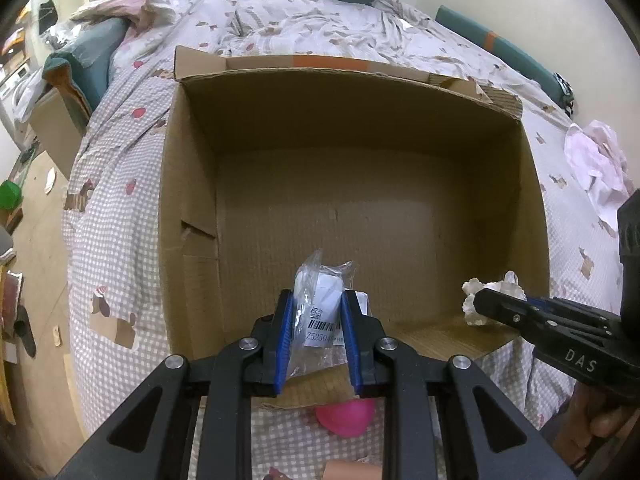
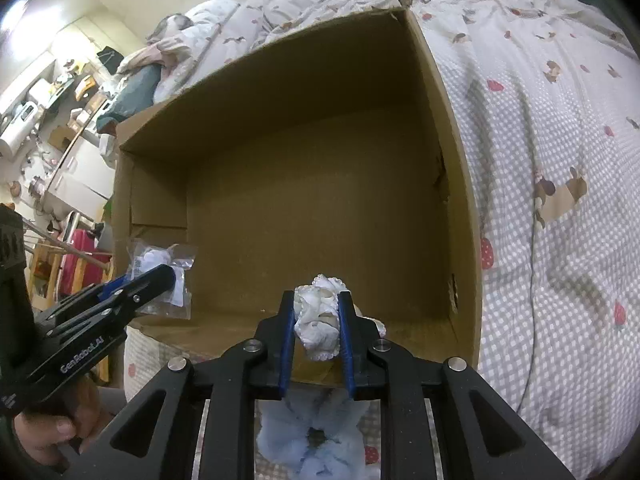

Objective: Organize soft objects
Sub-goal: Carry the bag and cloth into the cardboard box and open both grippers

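Observation:
A big open cardboard box stands on the bed, and nothing lies on the part of its floor that shows. My left gripper is shut on a clear plastic bag with a white soft item and a barcode label, held over the box's near edge. My right gripper is shut on a white lacy cloth bundle, also above the near edge. Each view shows the other gripper: the right one with its cloth, the left one with its bag.
The bed is covered by a checked quilt with pillows at the far end. A pink round object lies just before the box. A pale blue fluffy item lies under my right gripper. A pinkish white cloth rests at the right.

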`<action>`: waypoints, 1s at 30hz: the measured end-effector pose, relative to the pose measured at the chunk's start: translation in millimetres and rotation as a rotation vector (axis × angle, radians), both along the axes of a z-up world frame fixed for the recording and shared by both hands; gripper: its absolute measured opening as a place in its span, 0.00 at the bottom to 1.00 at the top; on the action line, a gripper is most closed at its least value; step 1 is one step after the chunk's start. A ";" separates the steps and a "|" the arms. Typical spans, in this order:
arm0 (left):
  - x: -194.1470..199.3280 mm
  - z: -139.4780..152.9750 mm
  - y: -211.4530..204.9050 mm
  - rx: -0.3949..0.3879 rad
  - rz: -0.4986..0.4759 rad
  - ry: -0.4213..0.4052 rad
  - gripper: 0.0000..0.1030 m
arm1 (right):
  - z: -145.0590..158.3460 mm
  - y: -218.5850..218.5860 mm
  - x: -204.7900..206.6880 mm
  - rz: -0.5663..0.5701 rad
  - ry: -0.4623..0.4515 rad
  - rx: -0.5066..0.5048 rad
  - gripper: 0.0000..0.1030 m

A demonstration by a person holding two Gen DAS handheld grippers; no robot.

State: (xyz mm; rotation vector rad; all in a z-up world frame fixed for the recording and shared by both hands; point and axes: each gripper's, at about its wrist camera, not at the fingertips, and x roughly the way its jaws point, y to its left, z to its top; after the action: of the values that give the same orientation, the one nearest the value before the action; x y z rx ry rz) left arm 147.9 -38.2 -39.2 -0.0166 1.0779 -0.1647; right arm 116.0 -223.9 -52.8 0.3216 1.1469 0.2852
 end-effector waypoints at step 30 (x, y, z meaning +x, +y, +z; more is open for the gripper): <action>-2.6 14.1 -5.6 0.042 -0.016 -0.061 0.59 | 18.6 -22.6 -0.1 -0.095 -0.084 0.055 0.86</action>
State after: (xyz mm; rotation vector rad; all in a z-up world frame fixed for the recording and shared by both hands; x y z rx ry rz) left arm 145.3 -43.9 -25.1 0.0344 1.0211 -0.1559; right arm 115.8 -246.5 -34.2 0.4076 1.0391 0.2451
